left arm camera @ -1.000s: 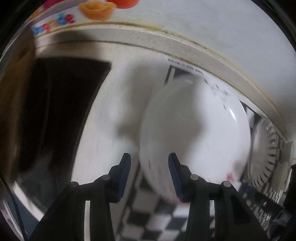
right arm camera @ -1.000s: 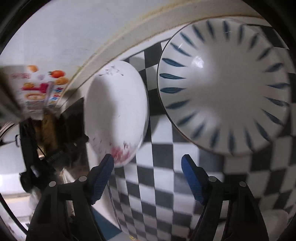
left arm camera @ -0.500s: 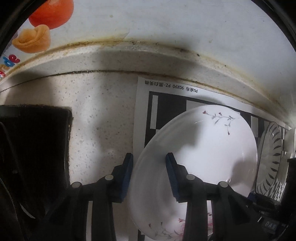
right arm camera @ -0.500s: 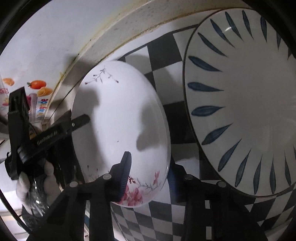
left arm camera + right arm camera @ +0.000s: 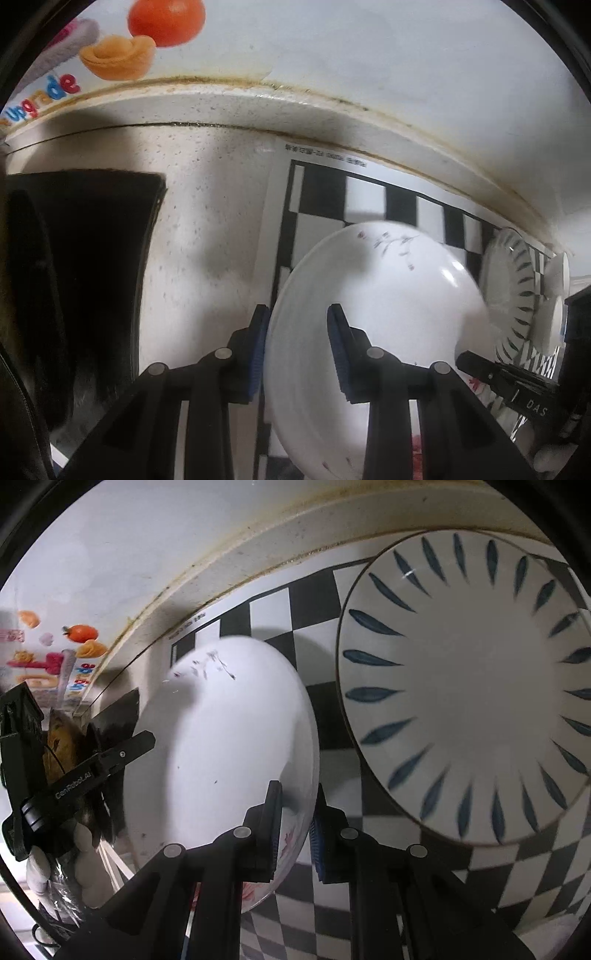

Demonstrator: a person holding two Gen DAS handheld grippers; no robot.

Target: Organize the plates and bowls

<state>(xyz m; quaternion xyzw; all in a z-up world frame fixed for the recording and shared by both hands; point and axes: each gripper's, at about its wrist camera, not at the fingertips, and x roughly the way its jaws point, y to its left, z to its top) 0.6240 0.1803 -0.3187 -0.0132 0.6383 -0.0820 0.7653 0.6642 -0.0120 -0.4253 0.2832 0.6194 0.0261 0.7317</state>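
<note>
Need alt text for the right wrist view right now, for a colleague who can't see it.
The right gripper straddles the rim of a white floral plate, its jaws close on either side. To its right sits a blue-leaf bowl on a checkered mat.
</note>
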